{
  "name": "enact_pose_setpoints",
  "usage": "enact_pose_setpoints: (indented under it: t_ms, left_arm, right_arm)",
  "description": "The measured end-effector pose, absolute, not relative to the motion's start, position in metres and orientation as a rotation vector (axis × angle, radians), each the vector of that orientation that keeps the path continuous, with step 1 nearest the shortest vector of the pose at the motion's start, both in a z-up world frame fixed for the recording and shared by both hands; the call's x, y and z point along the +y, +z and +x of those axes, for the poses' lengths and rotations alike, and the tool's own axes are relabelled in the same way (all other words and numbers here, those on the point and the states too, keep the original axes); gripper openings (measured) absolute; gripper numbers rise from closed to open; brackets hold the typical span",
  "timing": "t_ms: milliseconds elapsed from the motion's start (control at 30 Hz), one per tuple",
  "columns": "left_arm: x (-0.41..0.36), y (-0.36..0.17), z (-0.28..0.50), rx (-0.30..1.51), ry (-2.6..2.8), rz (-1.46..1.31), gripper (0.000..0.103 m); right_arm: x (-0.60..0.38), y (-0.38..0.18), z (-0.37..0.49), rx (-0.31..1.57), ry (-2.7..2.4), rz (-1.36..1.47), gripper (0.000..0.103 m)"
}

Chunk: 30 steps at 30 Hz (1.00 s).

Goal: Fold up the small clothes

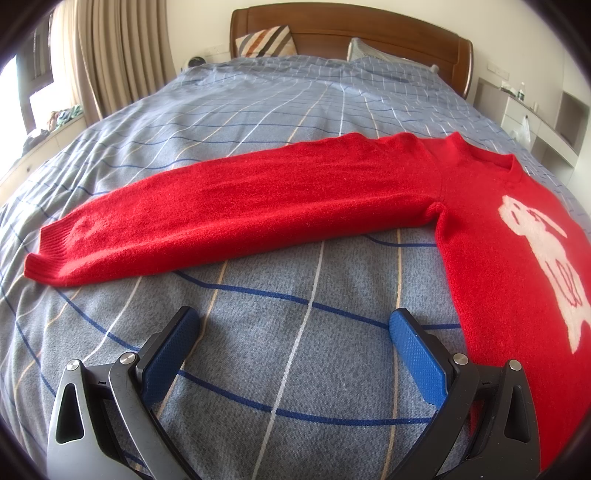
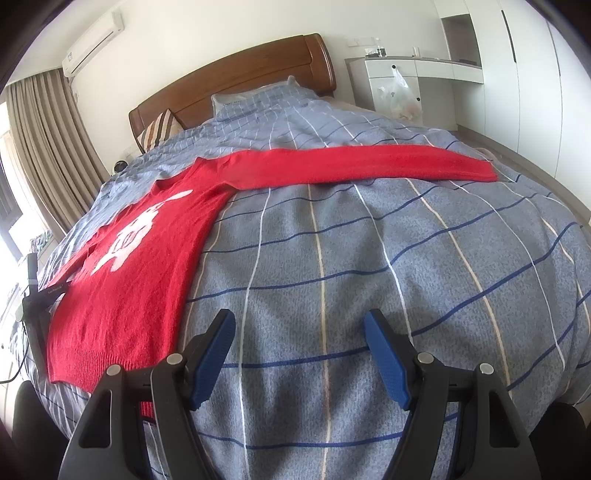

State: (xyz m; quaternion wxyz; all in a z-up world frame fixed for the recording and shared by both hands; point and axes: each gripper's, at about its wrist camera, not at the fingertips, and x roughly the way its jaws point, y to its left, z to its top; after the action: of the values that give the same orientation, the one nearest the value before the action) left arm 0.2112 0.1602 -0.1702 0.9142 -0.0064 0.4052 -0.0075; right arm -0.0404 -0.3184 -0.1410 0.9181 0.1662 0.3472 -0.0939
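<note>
A red knitted sweater (image 1: 491,236) with a white animal figure on its chest lies flat, front up, on the blue-grey checked bedspread (image 1: 258,354). In the left wrist view one sleeve (image 1: 229,218) stretches out to the left, its ribbed cuff at the far left. My left gripper (image 1: 293,325) stands open over bare bedspread below that sleeve, with the sweater's side edge just right of its right finger. In the right wrist view the sweater (image 2: 136,273) lies at the left and its other sleeve (image 2: 362,164) runs off to the right. My right gripper (image 2: 299,325) is open above bare bedspread (image 2: 351,258), right of the sweater's hem.
A wooden headboard (image 1: 354,27) and pillows (image 1: 264,40) close the far end of the bed. Curtains (image 1: 110,55) and a window are on the left. White cabinets (image 2: 410,85) with a plastic bag (image 2: 399,96) stand at the right. A black stand (image 2: 31,295) sits at the left edge of the bed.
</note>
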Motion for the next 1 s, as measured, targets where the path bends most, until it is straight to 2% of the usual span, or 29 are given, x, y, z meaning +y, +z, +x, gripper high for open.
enact_pose_setpoints:
  t_ms: [1000]
  left_arm:
    - [0.1600, -0.1702, 0.2110, 0.835, -0.015, -0.013, 0.103]
  right_arm:
    - [-0.3165, -0.1437, -0.0375, 0.718, -0.185, 0.342, 0.072]
